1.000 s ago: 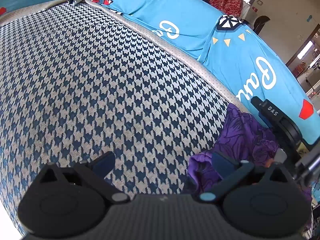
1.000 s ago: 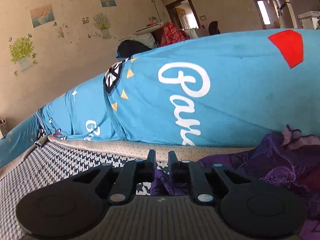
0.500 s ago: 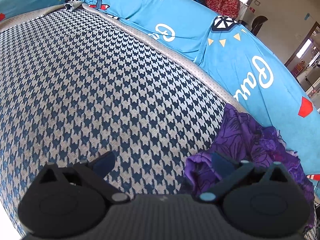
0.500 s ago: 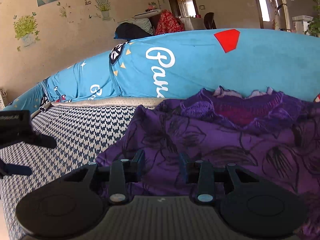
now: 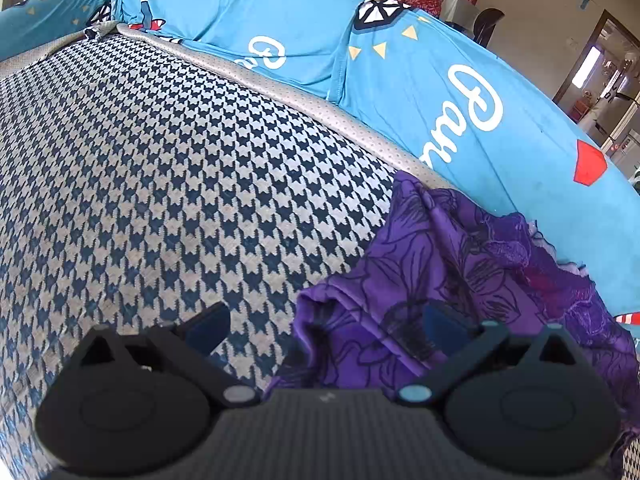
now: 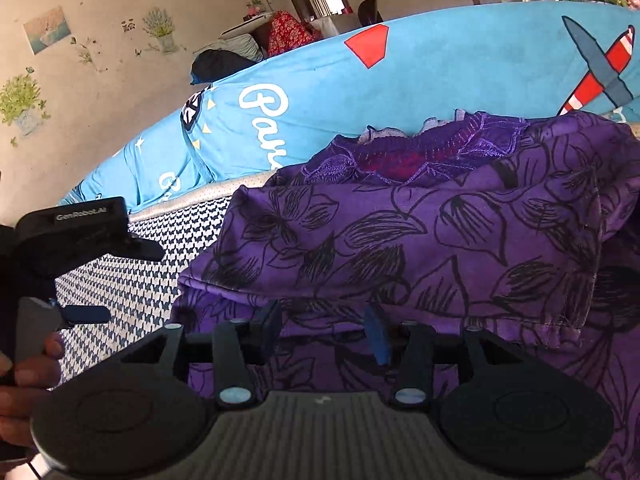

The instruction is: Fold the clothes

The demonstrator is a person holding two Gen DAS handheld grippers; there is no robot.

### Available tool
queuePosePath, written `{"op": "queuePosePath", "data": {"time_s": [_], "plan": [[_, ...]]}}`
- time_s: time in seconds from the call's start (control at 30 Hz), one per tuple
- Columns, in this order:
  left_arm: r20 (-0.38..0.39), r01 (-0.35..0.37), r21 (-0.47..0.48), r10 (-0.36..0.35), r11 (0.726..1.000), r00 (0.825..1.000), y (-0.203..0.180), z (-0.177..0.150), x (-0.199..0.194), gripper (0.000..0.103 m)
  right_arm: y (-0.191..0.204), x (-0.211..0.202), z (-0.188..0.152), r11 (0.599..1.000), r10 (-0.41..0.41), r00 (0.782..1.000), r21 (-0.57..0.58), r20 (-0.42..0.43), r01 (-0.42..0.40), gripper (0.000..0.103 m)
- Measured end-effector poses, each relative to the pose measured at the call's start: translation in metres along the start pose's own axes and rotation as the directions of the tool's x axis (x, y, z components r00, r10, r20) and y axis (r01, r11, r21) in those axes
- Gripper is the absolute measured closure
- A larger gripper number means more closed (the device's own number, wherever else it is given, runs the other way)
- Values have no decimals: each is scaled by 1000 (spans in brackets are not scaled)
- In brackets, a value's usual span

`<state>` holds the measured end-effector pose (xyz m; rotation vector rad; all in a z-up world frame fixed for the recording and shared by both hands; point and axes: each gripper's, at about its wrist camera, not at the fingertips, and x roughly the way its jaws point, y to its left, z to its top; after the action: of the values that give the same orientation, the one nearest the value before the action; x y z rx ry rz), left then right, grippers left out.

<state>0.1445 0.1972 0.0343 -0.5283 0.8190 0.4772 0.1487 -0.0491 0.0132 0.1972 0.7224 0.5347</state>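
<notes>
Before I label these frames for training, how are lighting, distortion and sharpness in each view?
Left wrist view: strong fisheye bending of the houndstooth cover, bright doorway blown out, purple garment sharp. Right wrist view: daylight, window glare at the top, garment print crisp, curved blue cushion.

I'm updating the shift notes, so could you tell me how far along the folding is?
Done: one layer of the purple garment already lies doubled over itself. In hand: the right gripper is opening, pads clear of the cloth; the left gripper is open at its edge. Left: further folds.
</notes>
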Motion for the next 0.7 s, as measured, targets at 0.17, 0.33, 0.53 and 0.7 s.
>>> {"op": "queuePosePath", "data": {"time_s": [0.17, 0.33, 0.53, 0.7], "plan": [[-27, -23, 20, 24, 1000, 999, -16, -15, 12, 0, -10, -15, 1, 999, -21, 1000, -30, -10, 20, 53], [-42, -46, 77, 50, 996, 998, -28, -30, 22, 0, -34, -32, 3, 997, -72, 997, -13, -27, 72, 52], [-86, -78, 148, 91, 986, 992, -34, -54, 38, 0, -66, -53, 7, 992, -121, 992, 37, -17, 122, 52], [-64, -117, 233, 135, 965, 989, -48, -63, 39, 0, -87, -71, 19, 984, -172, 985, 58, 33, 170, 52]]}}
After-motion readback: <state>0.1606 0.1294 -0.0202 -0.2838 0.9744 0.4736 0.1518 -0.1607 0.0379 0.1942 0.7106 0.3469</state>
